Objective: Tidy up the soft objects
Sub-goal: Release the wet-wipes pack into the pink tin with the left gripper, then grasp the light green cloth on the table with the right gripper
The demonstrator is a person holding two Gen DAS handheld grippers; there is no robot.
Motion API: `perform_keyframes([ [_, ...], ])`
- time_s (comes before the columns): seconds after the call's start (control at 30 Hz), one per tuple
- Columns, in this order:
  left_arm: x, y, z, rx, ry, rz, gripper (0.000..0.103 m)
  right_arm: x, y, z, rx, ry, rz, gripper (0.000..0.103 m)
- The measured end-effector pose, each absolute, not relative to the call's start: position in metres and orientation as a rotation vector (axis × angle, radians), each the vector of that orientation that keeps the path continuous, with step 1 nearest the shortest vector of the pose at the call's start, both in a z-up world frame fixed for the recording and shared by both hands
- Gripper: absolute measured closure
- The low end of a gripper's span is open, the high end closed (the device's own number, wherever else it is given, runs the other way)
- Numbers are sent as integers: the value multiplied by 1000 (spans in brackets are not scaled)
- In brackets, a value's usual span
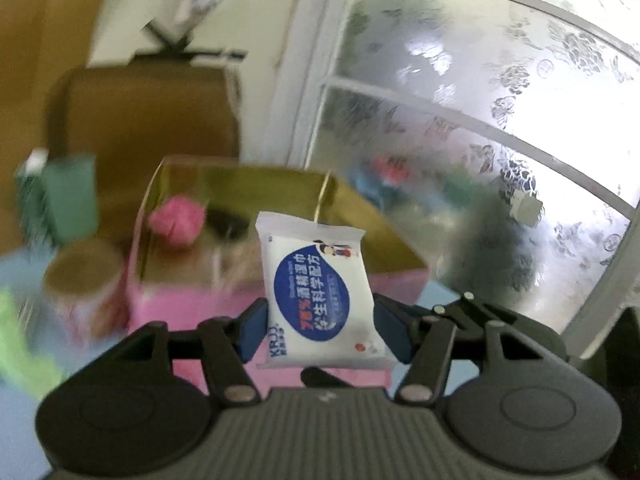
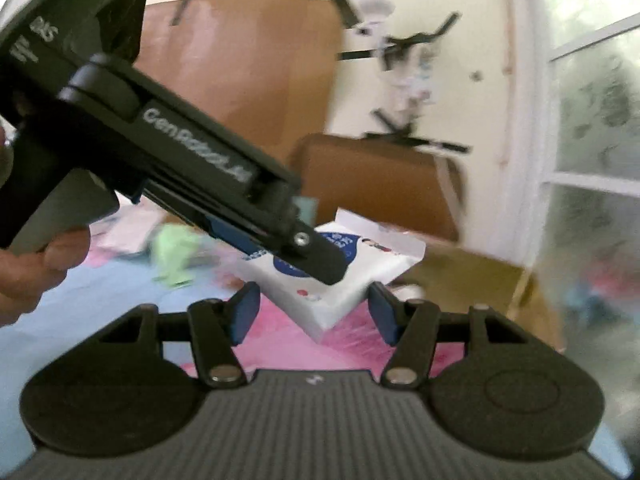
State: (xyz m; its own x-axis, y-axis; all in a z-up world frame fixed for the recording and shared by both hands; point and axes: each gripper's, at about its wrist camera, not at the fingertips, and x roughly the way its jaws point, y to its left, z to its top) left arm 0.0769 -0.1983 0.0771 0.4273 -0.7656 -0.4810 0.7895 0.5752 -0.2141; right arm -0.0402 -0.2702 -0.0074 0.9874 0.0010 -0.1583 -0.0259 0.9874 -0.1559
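- At the far left of the left wrist view, a green cloth [image 1: 16, 344] lies loose on the blue surface [image 1: 24, 264]. It looks soft and is not yet put away.
- Next to it stands a round tub [image 1: 82, 280], blurred, with a green box-like thing [image 1: 68, 196] behind it. I cannot tell what either holds.
- Right of these sits the open box [image 1: 280, 184], pink outside with a gold lining. A pink ball of yarn [image 1: 178, 220] already rests inside near its left wall, so at least one soft thing seems sorted. Other things in the box are too blurred to name.
- In the middle, the left tongs [image 1: 320, 330] are clenched on a white and blue pack of wet wipes [image 1: 316, 292]. Both blue pads press its lower sides, and the pack stands upright and lifted in front of the box, not yet inside.
- In the right wrist view the same pack [image 2: 360, 280] shows tilted, with the left tongs clamped across it from the upper left and a hand [image 2: 28, 268] on their grip.
- The right tongs [image 2: 316, 316] are released. One corner of the pack points down between their pads, but neither pad touches it.
- At the far right is a frosted window [image 1: 500, 120], no part of the job.
- My judgement: the task is partway done. The pack must still go into the box, and the green cloth, along with whatever else lies blurred on the surface, remains to be gathered.
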Motion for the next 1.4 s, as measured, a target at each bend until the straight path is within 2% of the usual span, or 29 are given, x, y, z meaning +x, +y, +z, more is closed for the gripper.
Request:
perform_keyframes([
  [0.13, 102, -246, 78, 41, 528, -961, 32, -12, -298, -9, -153, 151, -113, 38],
  [0.23, 116, -260, 69, 39, 554, -897, 34, 20, -312, -21, -191, 205, -293, 37],
  [0.6, 83, -140, 36, 31, 581, -844, 33, -21, -306, -22, 13, 139, -219, 38],
  [0.77, 79, -58, 8, 1, 639, -650, 33, -9, -269, -12, 3, 192, 4, 63],
  [0.87, 86, -12, -5, -60, 681, -498, 34, 12, -246, -9, -4, 262, 148, 72],
  [1.03, 90, 41, -13, -219, 647, -391, 35, 63, -183, -8, -75, 362, 333, 72],
  [1.3, 81, 44, -7, -252, 581, -435, 36, 142, -112, -27, -264, 483, 342, 74],
  [1.33, 80, 45, -8, -260, 578, -437, 36, 147, -110, -30, -278, 493, 326, 90],
  [1.37, 82, 45, -9, -268, 577, -439, 36, 148, -110, -33, -277, 506, 321, 98],
  [1.4, 82, 47, -10, -278, 577, -442, 36, 145, -114, -32, -258, 509, 323, 98],
])
